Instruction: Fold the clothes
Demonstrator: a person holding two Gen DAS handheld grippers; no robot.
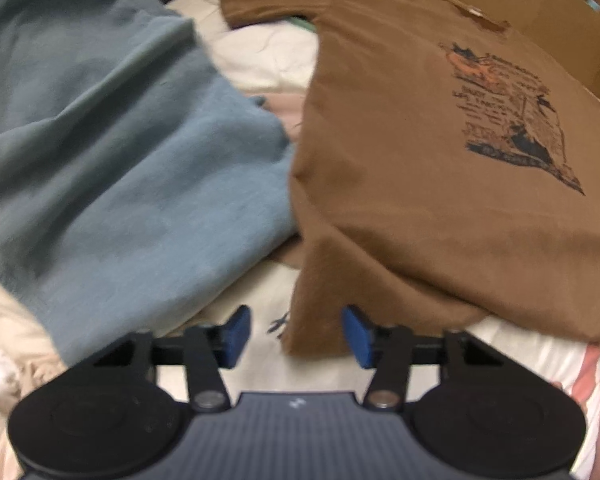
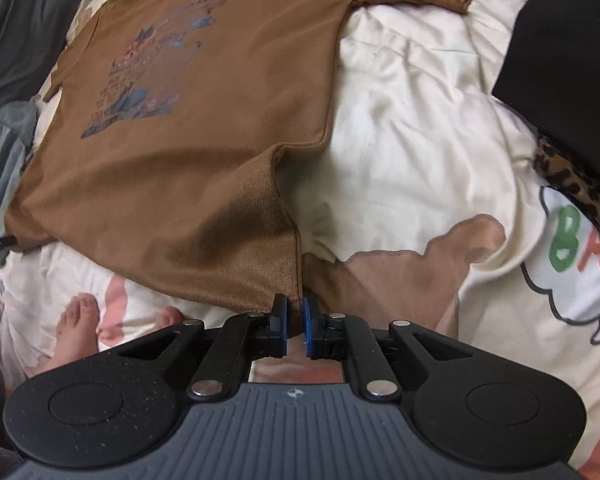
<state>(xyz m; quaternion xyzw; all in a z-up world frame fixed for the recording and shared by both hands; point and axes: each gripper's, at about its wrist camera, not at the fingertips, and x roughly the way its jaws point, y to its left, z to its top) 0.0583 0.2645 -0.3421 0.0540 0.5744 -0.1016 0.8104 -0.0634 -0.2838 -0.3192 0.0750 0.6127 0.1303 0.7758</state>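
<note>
Where cream bedding (image 2: 400,128) spreads, right gripper (image 2: 295,322) pinching brown shirt (image 2: 204,152), left gripper (image 1: 296,334) agape.

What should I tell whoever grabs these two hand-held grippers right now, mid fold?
Right hand-held gripper: shut on the bottom hem corner of the brown t-shirt.
Left hand-held gripper: open, its jaws either side of the shirt's other hem corner, not gripping.
Shirt lies flat, print up, on the cream bedding; a blue garment sits beside it.
Done: shirt spread out. Left: close the left gripper, then every fold.
</note>
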